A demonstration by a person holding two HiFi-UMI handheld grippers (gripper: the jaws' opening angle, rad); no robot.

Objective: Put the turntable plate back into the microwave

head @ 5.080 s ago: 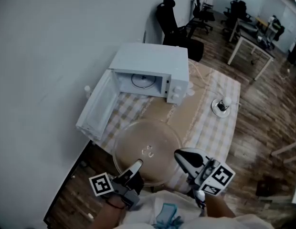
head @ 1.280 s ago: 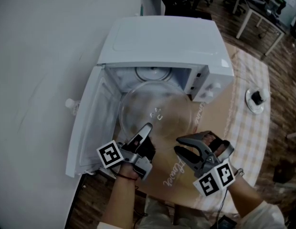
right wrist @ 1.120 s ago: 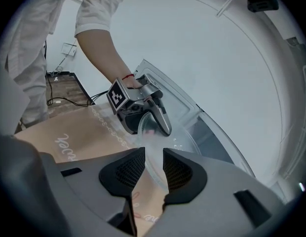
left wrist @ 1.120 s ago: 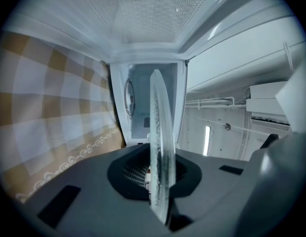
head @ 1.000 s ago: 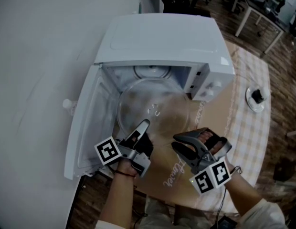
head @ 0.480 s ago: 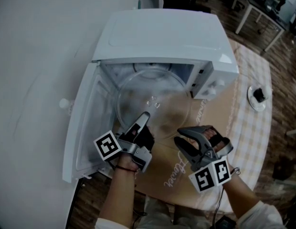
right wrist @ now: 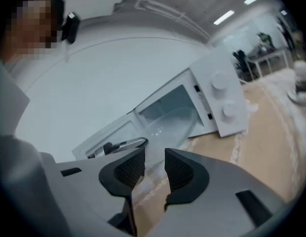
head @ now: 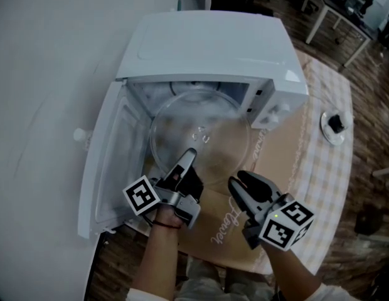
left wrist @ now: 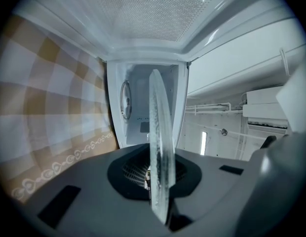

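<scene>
The turntable plate (head: 201, 140) is halfway in the open microwave (head: 207, 49), its near edge outside the cavity, so we have yet to push it in and seat it. Our left tool (head: 188, 158) pinches its rim tight; our right tool (head: 239, 184) is a little open, empty, beside the plate.

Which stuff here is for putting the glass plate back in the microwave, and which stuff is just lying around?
For the job:
- glass turntable plate, partly inside
- microwave, with its door open
- left gripper, shut on the plate's rim
- right gripper, open and empty

Just lying about:
- round white thing off to the right
- checked cloth it sits on
</scene>
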